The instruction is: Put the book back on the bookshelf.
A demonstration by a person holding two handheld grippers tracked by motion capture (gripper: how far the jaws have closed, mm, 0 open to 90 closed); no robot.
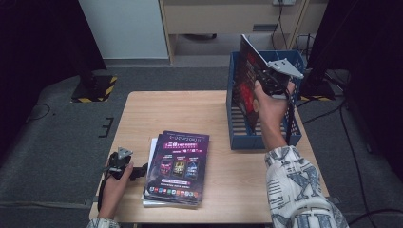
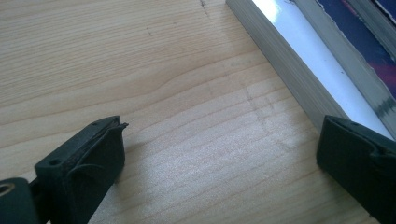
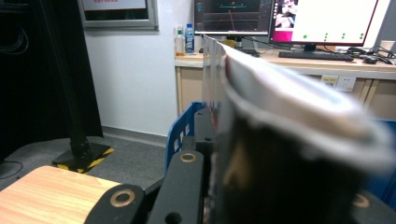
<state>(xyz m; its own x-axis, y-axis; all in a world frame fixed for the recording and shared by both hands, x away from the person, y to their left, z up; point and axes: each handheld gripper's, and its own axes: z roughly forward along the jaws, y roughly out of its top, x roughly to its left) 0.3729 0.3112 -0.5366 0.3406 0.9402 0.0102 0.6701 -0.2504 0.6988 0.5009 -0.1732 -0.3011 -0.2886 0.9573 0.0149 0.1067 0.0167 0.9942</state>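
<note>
While the right gripper (image 1: 264,76) stays out of the wording of rest, it is clamped on a magazine (image 1: 248,78), tilted over the blue bin (image 1: 266,135) at the table's (image 1: 190,109) far right corner — it could catch the rim and buckle. Near the front left corner, the left gripper (image 1: 140,170) is released beside the stack (image 1: 178,164).

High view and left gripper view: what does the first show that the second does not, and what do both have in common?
The high view alone shows the blue basket at the table's right side, and the right gripper shut on a magazine held tilted over it. The left gripper view alone shows, from close up, the left gripper with its jaws open on bare wood. Both show the wooden table and the stack of magazines beside that gripper.
</note>
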